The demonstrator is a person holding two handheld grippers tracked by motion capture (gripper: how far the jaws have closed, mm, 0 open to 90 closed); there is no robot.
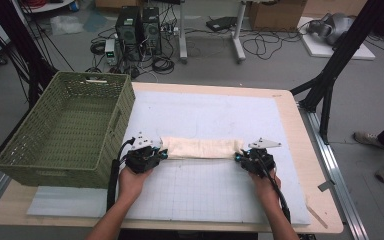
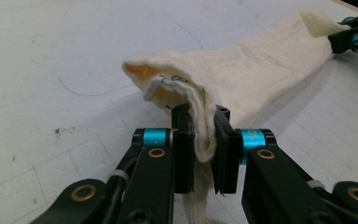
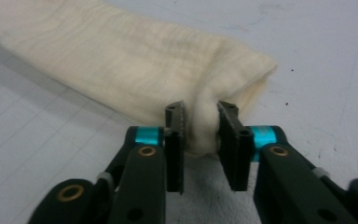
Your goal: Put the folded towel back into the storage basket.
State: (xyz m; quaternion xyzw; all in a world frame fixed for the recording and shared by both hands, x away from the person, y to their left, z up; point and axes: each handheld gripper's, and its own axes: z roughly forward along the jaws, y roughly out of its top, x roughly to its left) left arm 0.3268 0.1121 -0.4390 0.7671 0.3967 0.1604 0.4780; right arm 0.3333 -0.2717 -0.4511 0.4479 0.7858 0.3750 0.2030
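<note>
Both grippers, left [image 1: 163,154] and right [image 1: 238,157], are clamped on the folded cloth's [image 1: 201,148] ends; next, probably lifting it together toward the basket [image 1: 114,131].

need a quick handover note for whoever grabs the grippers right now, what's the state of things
Left gripper: shut on the left end of the folded cream towel.
Right gripper: jaws pinch the towel's right end.
Towel: a long folded strip lying on the white mat, stretched between the two grippers.
Green basket: at the table's left, nothing visible inside.
Done: both ends gripped.
Left: probably another fold or a lift into the basket; the towel is not yet off the mat.
</note>
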